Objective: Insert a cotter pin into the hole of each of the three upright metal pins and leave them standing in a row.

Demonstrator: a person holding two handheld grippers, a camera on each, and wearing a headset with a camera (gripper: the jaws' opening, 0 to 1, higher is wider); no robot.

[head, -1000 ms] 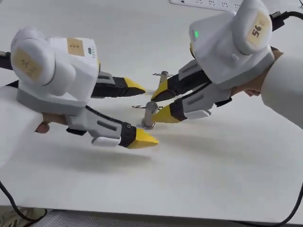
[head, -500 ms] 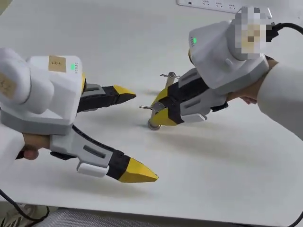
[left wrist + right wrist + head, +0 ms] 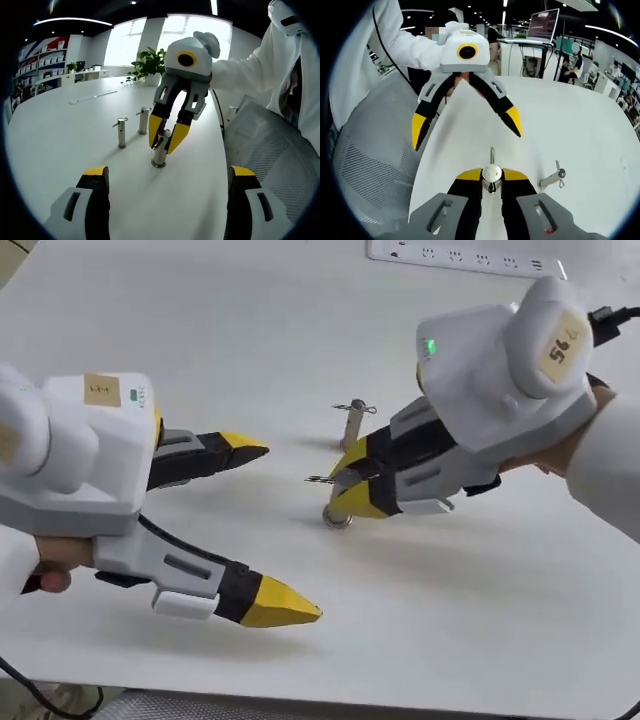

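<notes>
My right gripper point(image 3: 348, 482) is shut on the near upright metal pin point(image 3: 337, 515), just above its round base. A cotter pin point(image 3: 324, 480) pokes out of that pin's top to the left. In the right gripper view the pin's head point(image 3: 491, 170) sits between the yellow jaws of my right gripper point(image 3: 492, 176). Behind it stands a second pin point(image 3: 352, 426) with a cotter pin through it. The left gripper view shows that pin point(image 3: 121, 133) and a third pin point(image 3: 143, 120) upright beside the gripped pin point(image 3: 159, 156). My left gripper point(image 3: 288, 530) is open and holds nothing, well left of the pins.
The white tabletop point(image 3: 470, 580) stretches wide to the right and front. A white power strip point(image 3: 460, 260) lies along the far edge. A person's white sleeve point(image 3: 610, 475) enters from the right. A mesh chair point(image 3: 270, 150) stands beside the table.
My right gripper has closed on the near pin, which stood between its open jaws a second ago. My left gripper has drawn back to the left, away from the pins.
</notes>
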